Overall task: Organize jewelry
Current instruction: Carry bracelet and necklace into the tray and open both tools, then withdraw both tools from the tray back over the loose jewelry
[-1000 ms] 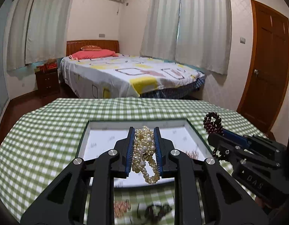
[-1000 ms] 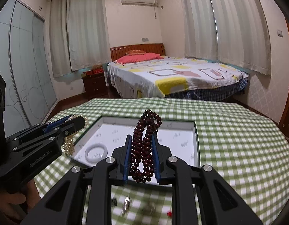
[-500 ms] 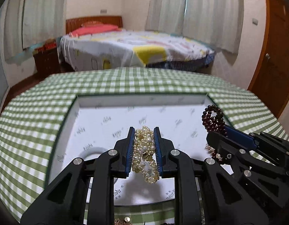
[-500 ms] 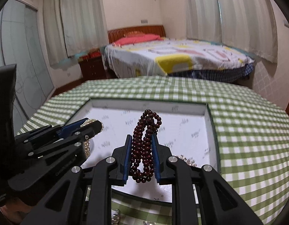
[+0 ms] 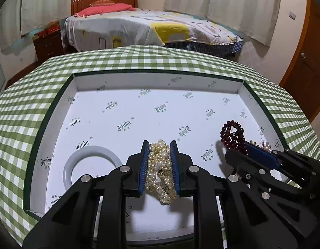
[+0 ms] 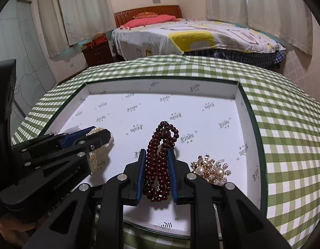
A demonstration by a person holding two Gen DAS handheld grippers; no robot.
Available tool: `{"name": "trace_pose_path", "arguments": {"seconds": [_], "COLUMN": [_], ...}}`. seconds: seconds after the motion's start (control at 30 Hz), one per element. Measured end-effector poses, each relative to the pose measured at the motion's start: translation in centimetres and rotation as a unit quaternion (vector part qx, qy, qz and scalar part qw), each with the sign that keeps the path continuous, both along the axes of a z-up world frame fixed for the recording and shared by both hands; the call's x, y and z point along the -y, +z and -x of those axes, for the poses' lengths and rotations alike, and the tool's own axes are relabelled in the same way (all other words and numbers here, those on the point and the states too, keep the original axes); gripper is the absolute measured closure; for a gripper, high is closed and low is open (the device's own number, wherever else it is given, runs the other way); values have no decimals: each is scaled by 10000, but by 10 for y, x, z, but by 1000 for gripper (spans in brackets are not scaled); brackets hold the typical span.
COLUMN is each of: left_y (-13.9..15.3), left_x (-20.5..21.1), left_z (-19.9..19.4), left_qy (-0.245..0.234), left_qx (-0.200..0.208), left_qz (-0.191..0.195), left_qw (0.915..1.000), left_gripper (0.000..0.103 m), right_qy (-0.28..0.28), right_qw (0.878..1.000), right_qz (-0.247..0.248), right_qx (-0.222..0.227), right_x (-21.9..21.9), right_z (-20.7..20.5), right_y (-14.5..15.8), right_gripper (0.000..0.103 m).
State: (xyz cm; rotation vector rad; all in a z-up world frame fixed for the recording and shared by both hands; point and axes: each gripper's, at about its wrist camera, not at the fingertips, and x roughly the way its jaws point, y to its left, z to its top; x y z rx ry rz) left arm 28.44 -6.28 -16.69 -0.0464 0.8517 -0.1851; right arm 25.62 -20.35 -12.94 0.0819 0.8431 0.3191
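Nearest, the left gripper (image 5: 159,166) has its jaws clenched on a bunch of pearls (image 5: 160,170), which hangs between the blue pads above the white floor of the tray (image 5: 139,108). Beside it, at 3 o'clock in the left wrist view, the right gripper (image 6: 156,173) has its jaws clamped on a string of dark red beads (image 6: 161,159), whose top loop stands free above the fingertips. Both grippers point down into the tray, side by side and apart. Within the tray, a white bangle (image 5: 91,166) lies flat at 9 o'clock of the pearls, and a gold-and-pearl brooch (image 6: 211,171) lies at 3 o'clock of the beads, just beside the right gripper. Around the tray, a dark green rim encloses low white walls printed with a repeated logo. Beyond it, at 12 o'clock, the bench (image 6: 284,124) extends under a green checked cloth. Farther still stand a bed (image 6: 191,33) with a red pillow, and curtains (image 5: 232,4).
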Motion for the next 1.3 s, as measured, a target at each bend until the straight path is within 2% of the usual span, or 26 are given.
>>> {"name": "trace_pose_path", "arguments": {"seconds": [0.07, 0.2, 0.3, 0.33, 0.43, 0.67, 0.97, 1.1, 1.3], "left_y": [-1, -2, -2, -2, 0, 10, 54, 70, 74], "left_x": [0, -2, -2, -2, -4, -8, -18, -27, -43], "left_z": [-3, -4, -5, -4, -3, 4, 38, 59, 86], "left_qy": [5, 32, 35, 48, 122, 110, 91, 172, 359], "left_qx": [-55, -114, -122, -112, -72, 39, 797, 1128, 1237], "left_qz": [23, 65, 92, 98, 147, 312, 309, 242, 250], "left_qw": [10000, 9999, 9999, 9999, 9998, 9994, 9963, 9932, 9914], "left_gripper": [83, 79, 70, 64, 52, 38, 28, 28, 28], "right_qy": [-10, -8, -19, -23, -72, -169, -329, -426, -533], "right_qw": [10000, 10000, 10000, 10000, 10000, 9998, 9978, 9967, 9960], "right_qz": [-15, 6, 8, 6, -16, -83, -171, -147, -121], "right_qx": [-28, -68, -59, -54, -13, 102, 556, 674, 700], "right_x": [1, 1, 2, 2, 4, 13, 26, 34, 42], "right_z": [-2, -2, -1, -1, 0, 5, 36, 53, 73], "right_y": [-1, -2, -2, -2, 0, 8, 39, 45, 45], "right_gripper": [80, 70, 62, 61, 59, 56, 52, 52, 52]}}
